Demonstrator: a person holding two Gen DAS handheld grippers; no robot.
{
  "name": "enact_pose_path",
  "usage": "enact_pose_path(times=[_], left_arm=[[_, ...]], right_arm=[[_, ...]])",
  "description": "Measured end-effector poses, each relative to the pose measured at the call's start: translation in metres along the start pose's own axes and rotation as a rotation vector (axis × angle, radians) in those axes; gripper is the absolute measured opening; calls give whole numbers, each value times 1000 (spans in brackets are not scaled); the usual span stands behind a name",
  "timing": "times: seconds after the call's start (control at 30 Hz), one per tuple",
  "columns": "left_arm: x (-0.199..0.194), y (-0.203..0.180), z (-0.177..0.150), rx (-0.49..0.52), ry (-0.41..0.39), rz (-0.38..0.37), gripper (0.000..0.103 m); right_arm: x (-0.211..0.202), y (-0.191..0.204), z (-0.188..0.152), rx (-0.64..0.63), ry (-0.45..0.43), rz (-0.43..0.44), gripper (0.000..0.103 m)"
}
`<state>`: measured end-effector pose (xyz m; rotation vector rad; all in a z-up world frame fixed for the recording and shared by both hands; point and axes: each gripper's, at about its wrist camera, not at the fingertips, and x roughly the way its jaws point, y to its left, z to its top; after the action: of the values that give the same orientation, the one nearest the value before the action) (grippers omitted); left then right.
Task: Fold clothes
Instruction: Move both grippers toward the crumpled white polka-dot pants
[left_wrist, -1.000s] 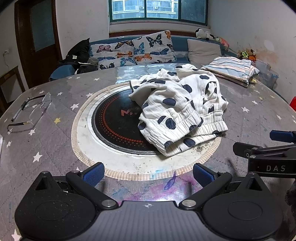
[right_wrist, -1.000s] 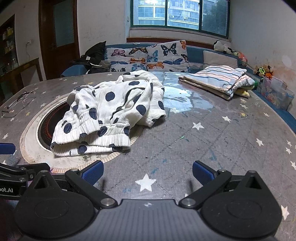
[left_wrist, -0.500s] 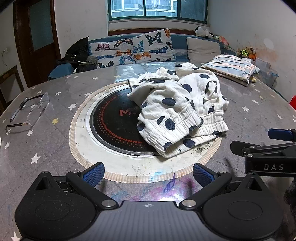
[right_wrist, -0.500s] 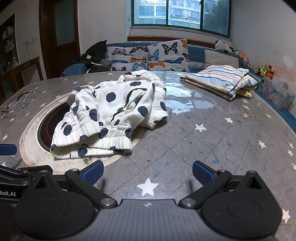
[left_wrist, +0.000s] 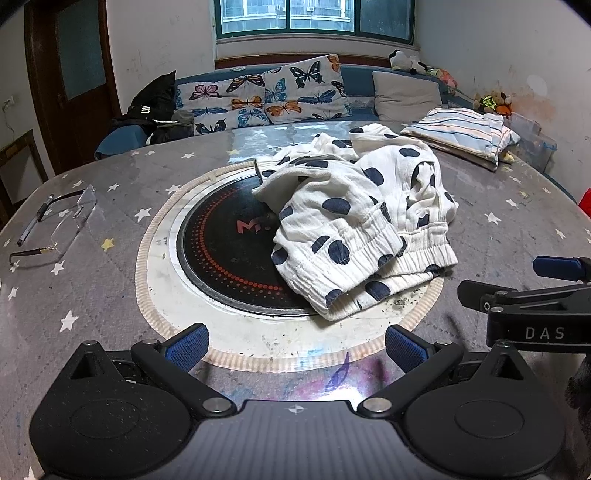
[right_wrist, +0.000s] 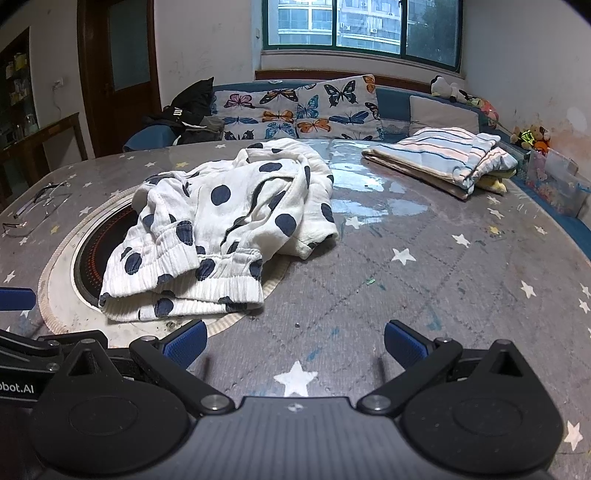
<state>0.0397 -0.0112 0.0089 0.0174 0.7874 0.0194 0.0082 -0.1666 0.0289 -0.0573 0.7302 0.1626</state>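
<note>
1. At the near edge of the round table (left_wrist: 92, 295), the left gripper (left_wrist: 295, 349) hovers low with its blue-padded fingers spread wide apart, nothing between them; the right gripper (right_wrist: 295, 345) is beside it, equally wide and empty.
2. From the left gripper, the crumpled polka-dot garment (left_wrist: 354, 229) lies at about 1 o'clock, half over the black inset hotplate (left_wrist: 229, 243) at the table's centre; from the right gripper it sits at about 11 o'clock (right_wrist: 221, 229).
3. Its ribbed elastic hem (right_wrist: 207, 291) faces both grippers (the nearest edge to take), running roughly left to right; the heap's length looks to run away toward 12 o'clock.
4. Neither gripper touches it; they seem about equally near, one toward each end of the hem.
5. Farther out, folded striped cloth (right_wrist: 447, 158) rests at 1 o'clock and eyeglasses (left_wrist: 55, 229) at 10 o'clock.
</note>
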Motion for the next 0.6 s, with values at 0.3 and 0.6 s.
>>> enact_pose_path(times=[0.3,0.6], left_arm=[[2,0,3,1,5,1,103],[2,-1,4,4,5,1,103]], right_arm=[[3,-1,2,3,6,3,103],[4,-1,2,5,7,9,103]])
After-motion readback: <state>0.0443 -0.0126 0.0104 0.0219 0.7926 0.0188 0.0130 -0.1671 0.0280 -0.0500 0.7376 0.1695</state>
